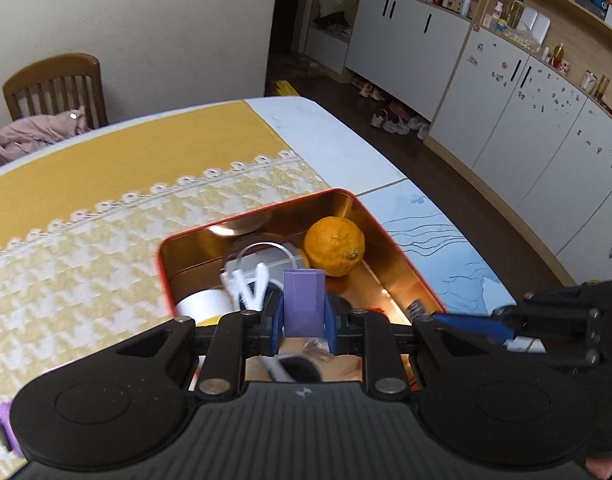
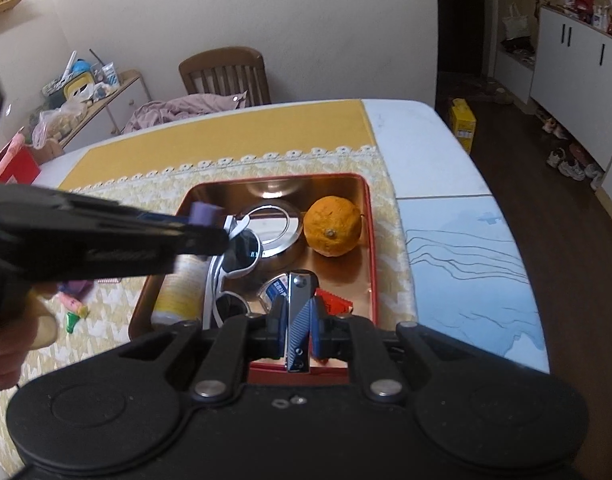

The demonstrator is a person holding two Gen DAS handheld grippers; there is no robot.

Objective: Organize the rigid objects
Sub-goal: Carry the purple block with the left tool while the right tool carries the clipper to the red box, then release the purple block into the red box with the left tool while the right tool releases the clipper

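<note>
Left hand-held gripper (image 1: 303, 316) pinches a purple block (image 1: 303, 304) upright, directly above the red tin (image 1: 402, 256) — right hand-held gripper (image 2: 301, 318) clamps a blue-and-silver tool (image 2: 297, 320), long axis forward, over the tin's near edge.

A wooden chair (image 2: 225, 70) is standing against the cream wall (image 2: 245, 8) behind the table (image 2: 418, 136). White cabinets (image 1: 518, 120) are lining the dark floor (image 1: 418, 160), with shoes (image 1: 394, 122) lying beneath them.
</note>
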